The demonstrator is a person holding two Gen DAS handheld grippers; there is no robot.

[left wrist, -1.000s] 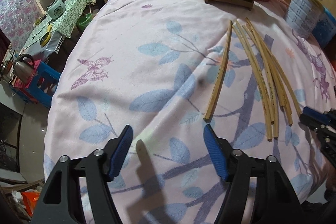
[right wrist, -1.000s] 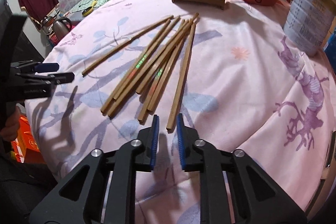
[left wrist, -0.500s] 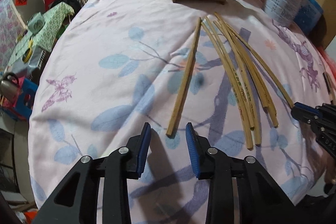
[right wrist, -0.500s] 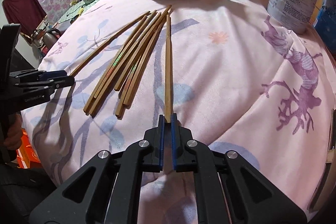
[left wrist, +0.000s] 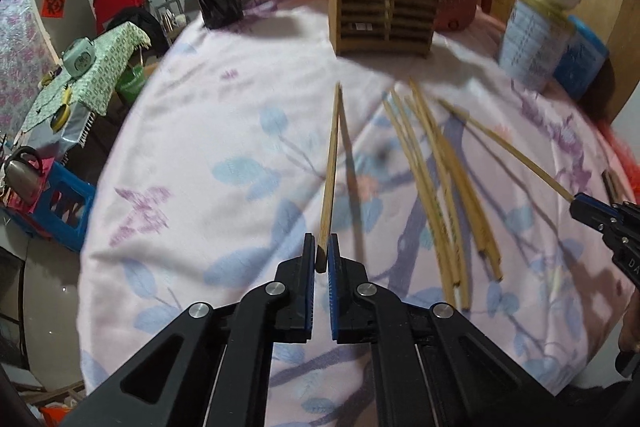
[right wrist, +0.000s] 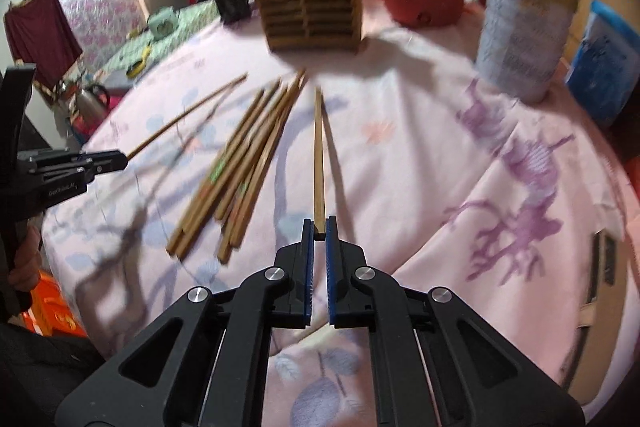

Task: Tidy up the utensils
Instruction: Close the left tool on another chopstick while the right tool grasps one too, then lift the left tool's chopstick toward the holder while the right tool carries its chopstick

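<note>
The left tool [left wrist: 321, 259] has just closed on one pale bamboo chopstick [left wrist: 330, 171]; the right tool [right wrist: 319, 233] is clamped on another brown chopstick [right wrist: 319, 155]. Both are held by the near end, short of the slatted wooden utensil holder [left wrist: 384, 11] on the pink-clothed counter [left wrist: 224, 115]. Tips should be steadied and lowered upright into the holder. "GenRobot" may be read on the left tool; other labels are blurred.

Two bamboo chopsticks [left wrist: 330, 171] [right wrist: 319, 163] are lifted; remaining chopsticks [left wrist: 444, 187] lie bundled before the wooden holder [left wrist: 384, 15].
</note>
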